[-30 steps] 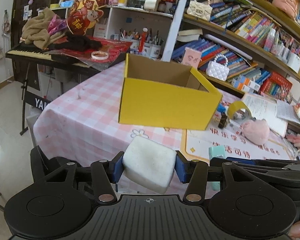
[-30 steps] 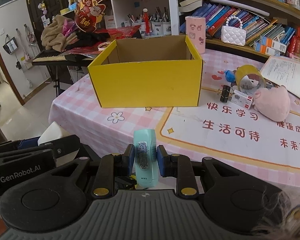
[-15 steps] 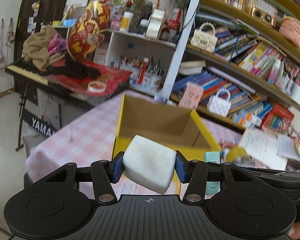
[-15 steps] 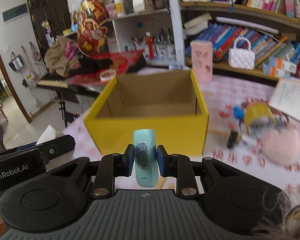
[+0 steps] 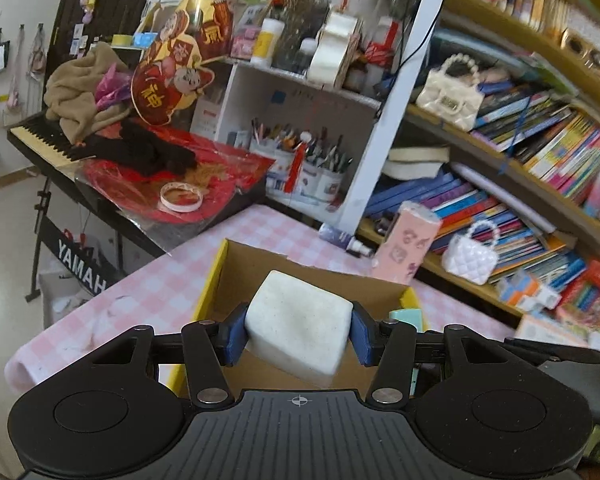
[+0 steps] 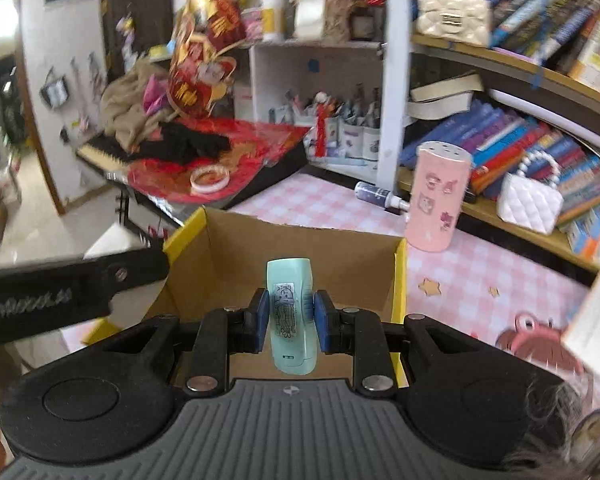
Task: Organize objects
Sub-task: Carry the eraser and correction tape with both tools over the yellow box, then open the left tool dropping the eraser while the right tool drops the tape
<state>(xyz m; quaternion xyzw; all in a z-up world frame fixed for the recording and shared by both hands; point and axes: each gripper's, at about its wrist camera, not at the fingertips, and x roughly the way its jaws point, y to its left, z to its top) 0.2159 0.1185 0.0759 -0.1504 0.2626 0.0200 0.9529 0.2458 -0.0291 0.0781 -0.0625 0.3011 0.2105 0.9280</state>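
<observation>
Room: cluttered study, bookshelves (image 5: 540,152) filling the right side, a keyboard (image 5: 40,140) piled with cloth at upper left.
Counter: pink checked cloth (image 5: 148,284) in the lower middle of both views, a yellow box (image 5: 208,296) standing on it, open at the top with brown card inside.
Left gripper (image 5: 298,330): bottom centre of the left view; its blue fingers (image 5: 232,334) pinch a white sponge (image 5: 300,328) from both sides, held in the air over the box's open top.
Right gripper (image 6: 290,320): bottom centre of the right view; its fingers (image 6: 262,320) are pressed tight on a mint tape roller (image 6: 290,312), upright, also above the box opening.
Side by side: the roller's top (image 5: 406,316) peeks just right of the sponge in the left view; the left gripper's black arm (image 6: 60,292) crosses the left edge of the right view.
Beyond the box: a pink cup (image 6: 436,196) stands upright on the cloth at centre right, a small bottle (image 6: 376,194) lying near it, a white quilted purse (image 6: 530,196) on the low shelf.
Blur: the right view is smeared at its edges.
</observation>
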